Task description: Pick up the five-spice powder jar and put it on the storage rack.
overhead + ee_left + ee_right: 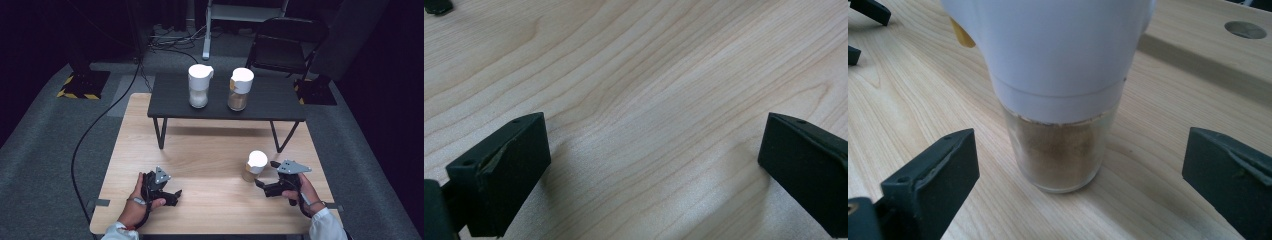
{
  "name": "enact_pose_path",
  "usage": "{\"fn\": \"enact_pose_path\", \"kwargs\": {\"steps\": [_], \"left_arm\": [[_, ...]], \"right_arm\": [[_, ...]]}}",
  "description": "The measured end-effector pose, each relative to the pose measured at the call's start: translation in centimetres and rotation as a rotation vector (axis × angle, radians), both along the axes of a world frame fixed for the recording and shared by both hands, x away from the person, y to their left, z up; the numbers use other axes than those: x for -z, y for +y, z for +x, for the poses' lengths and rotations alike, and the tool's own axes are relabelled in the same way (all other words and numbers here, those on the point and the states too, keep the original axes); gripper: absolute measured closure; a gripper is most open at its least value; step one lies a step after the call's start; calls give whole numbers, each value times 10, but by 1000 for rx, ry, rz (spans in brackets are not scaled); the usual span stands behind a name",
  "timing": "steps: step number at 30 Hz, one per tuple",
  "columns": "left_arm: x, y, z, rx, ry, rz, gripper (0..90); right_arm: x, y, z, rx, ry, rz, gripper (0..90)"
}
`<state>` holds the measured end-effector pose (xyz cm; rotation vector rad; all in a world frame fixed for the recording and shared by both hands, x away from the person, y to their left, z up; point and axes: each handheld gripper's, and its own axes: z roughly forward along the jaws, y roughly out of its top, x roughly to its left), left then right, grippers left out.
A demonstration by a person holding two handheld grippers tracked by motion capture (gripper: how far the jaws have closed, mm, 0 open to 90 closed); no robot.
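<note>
**Right claw spread around a spice jar**

The wooden worktop (pixel 210 165) is carrying a low black shelf (pixel 270 102), sitting well beyond both claws with two white-capped jars (pixel 198 85) on it. Just ahead of the right claw (pixel 1078 165), the spice jar (pixel 1060 150) is standing upright between its released jaws, seemingly untouched, though the contact is hard to judge. The left claw (pixel 649 155) is hanging released over bare wood, well apart from the jar.
</note>
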<state>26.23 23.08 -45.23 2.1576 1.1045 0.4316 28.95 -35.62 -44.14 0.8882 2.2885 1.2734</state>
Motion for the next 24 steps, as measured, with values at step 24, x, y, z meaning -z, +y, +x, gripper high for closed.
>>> {"fn": "enact_pose_path", "kwargs": {"steps": [24], "left_arm": [[0,0,0,1,-1,-1,0]], "right_arm": [[1,18,17,-36,16,39,19]]}}
